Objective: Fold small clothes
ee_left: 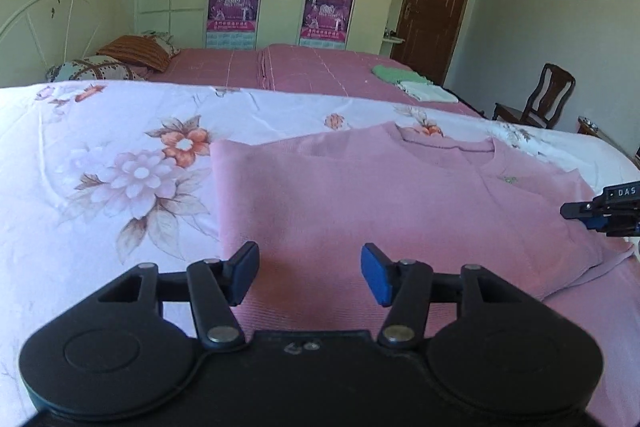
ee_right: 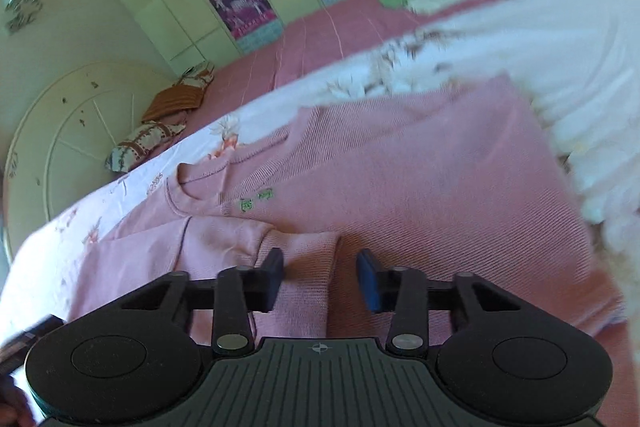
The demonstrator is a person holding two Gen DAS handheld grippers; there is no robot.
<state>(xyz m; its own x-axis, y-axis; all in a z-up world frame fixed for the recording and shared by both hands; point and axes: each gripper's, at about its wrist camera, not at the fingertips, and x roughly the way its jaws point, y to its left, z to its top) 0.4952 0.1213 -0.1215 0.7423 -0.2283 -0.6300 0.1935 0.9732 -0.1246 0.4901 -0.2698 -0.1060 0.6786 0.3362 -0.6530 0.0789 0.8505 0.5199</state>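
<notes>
Nearest in the left wrist view, the left hand-held gripper (ee_left: 310, 275) hangs with its jaws wide apart and nothing between them, over the near part of the pink sweater (ee_left: 400, 199). The right hand-held gripper (ee_right: 320, 279) is also spread, its jaws standing either side of a sleeve cuff (ee_right: 304, 267) that lies across the sweater's body; whether the pads touch the knit I cannot tell, as that view is blurred, but they are not closed on it.

The sweater lies flat on the floral sheet (ee_left: 120, 167) of the near bed, neckline (ee_left: 448, 145) toward the far side. Judged from how it lies, the folding is partly done: the left edge runs straight as though that side is already turned in, and one sleeve has been laid over the front. The body probably remains to be folded in half, so the garment is not yet a finished bundle.

Farther off, on the pink bedspread (ee_left: 320, 71), a green folded cloth (ee_left: 394, 73) and a white folded cloth (ee_left: 428, 91) lie touching one another, which suggests earlier pieces are finished and set aside.

The left wrist view alone shows the straight left edge, the whole neckline and the tip of the right hand-held gripper coming in at the right edge. The right wrist view alone shows the cuff lying on the front and the small green embroidery (ee_right: 256, 201) clearly, just beyond it.
</notes>
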